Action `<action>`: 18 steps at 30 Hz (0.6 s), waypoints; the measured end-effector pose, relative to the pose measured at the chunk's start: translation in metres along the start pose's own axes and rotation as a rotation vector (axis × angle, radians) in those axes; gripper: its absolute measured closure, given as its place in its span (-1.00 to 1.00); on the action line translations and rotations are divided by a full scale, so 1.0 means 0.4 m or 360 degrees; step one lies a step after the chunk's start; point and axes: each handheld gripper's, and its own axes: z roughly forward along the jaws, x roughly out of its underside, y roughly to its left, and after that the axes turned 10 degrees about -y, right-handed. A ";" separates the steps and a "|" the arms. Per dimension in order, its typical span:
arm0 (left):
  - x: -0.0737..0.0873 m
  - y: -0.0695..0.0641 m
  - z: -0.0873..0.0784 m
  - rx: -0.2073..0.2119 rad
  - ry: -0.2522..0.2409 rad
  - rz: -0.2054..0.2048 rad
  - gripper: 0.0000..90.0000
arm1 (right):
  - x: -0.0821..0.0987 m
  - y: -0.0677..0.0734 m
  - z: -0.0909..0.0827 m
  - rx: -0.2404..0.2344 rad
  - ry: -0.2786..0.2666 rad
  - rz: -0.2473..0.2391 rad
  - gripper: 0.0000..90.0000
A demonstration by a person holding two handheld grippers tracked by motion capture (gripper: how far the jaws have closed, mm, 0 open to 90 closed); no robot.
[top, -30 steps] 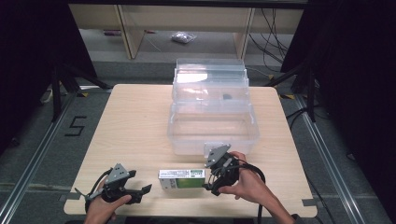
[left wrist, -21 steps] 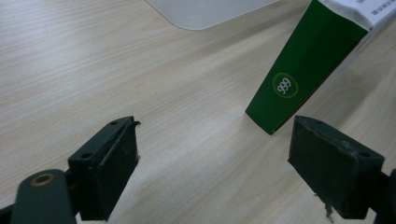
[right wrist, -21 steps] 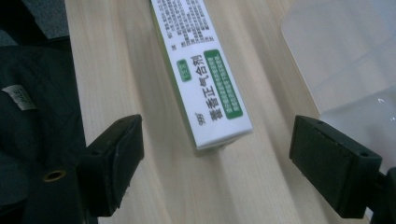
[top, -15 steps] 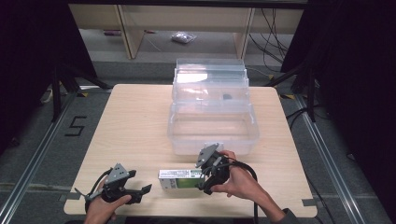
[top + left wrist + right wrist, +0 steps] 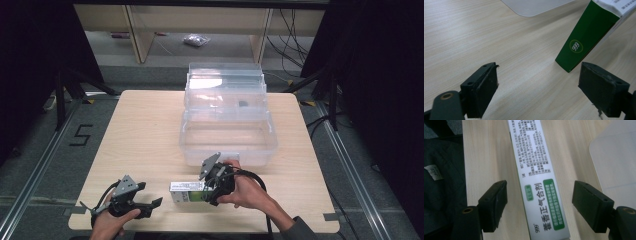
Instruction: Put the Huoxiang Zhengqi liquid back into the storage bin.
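The right gripper (image 5: 210, 186) had moved leftward along the counter (image 5: 145, 135) from where it stood a second before, off the box's right end and over its right part. Its jaws had just been closing; in the right gripper view they straddled the box (image 5: 540, 185) with bare wood showing on either side, so the pads did not yet press on it and the gripper was open. The box itself had not shifted.

The left gripper (image 5: 145, 206) had kept its place near the front left corner of the counter, jaws spread wide with nothing between them. In the left gripper view the box's green end (image 5: 586, 37) lay just beyond the tip of one jaw.

The box (image 5: 186, 191) was a long, narrow carton, white on top with green sides, lying flat near the front edge of the counter. Its long axis ran left to right in the high view, roughly parallel to that edge, one end pointing toward the left gripper and the other lying under the right gripper. In the right gripper view it ran straight away from the camera between the jaws.

Behind the box, well toward the counter's middle, stood a clear bin (image 5: 227, 142) with its lid (image 5: 225, 85) raised at the back.
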 end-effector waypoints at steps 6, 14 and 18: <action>0.000 0.000 0.000 -0.0001 0.0002 0.0001 -0.67 | -0.010 -0.003 0.017 -0.0038 0.0018 -0.0067 -0.27; -0.001 0.001 -0.001 -0.0002 0.0012 0.0002 -0.67 | -0.019 0.000 0.030 -0.0071 0.0073 -0.0062 -0.15; 0.000 0.001 -0.001 0.0000 0.0007 0.0001 -0.67 | -0.021 -0.004 0.036 -0.0097 0.0076 -0.0098 -0.10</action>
